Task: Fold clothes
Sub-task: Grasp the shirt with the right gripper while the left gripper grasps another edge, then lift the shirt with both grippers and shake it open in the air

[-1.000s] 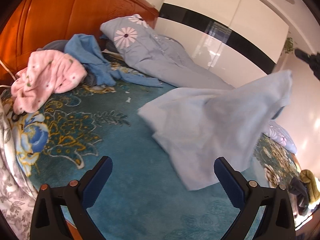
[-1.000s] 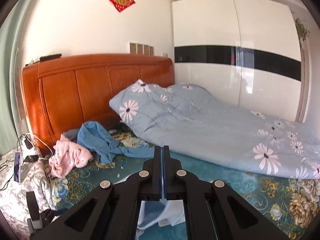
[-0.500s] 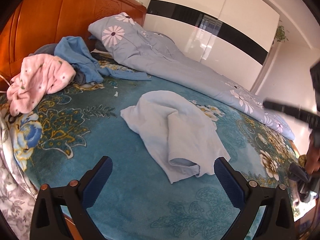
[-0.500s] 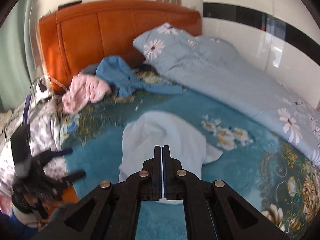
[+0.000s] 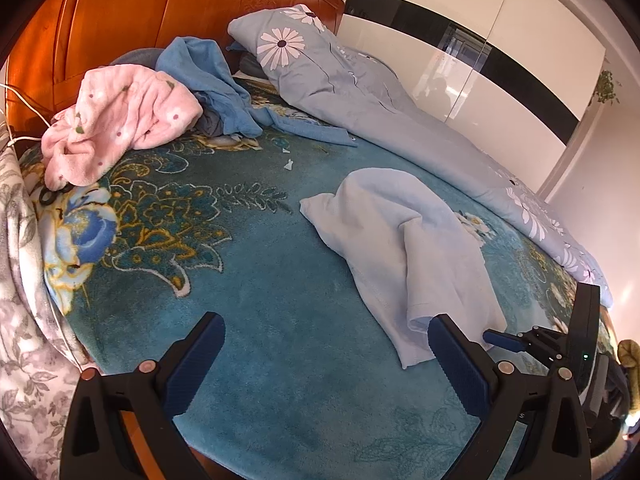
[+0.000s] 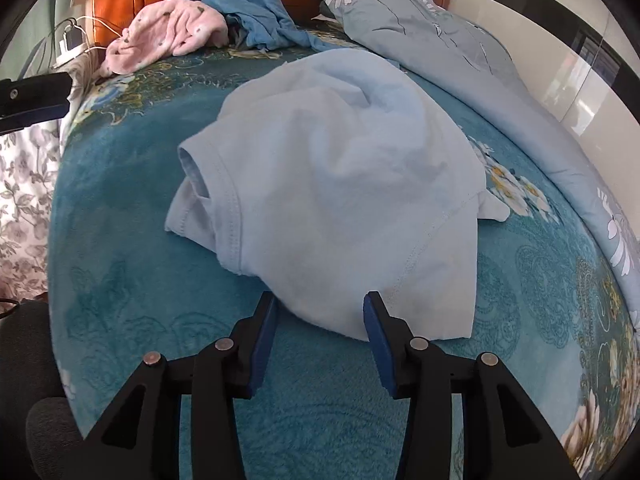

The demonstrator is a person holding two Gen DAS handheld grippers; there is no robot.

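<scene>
soft matt cotton t-shirt, stitched hems; plush, fuzzy teal blanket; fleecy pink garment at ten o'clock; glossy varnished wood headboard; shiny lacquered wardrobe.

Both views low over bed

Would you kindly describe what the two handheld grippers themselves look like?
Both the left gripper and the right gripper are matte black angular frames with round silver rivets. Their fingers carry dark-blue ribbed pads. In the left view, the right gripper shows a small green light. No cables or sleeves are visible.
</scene>
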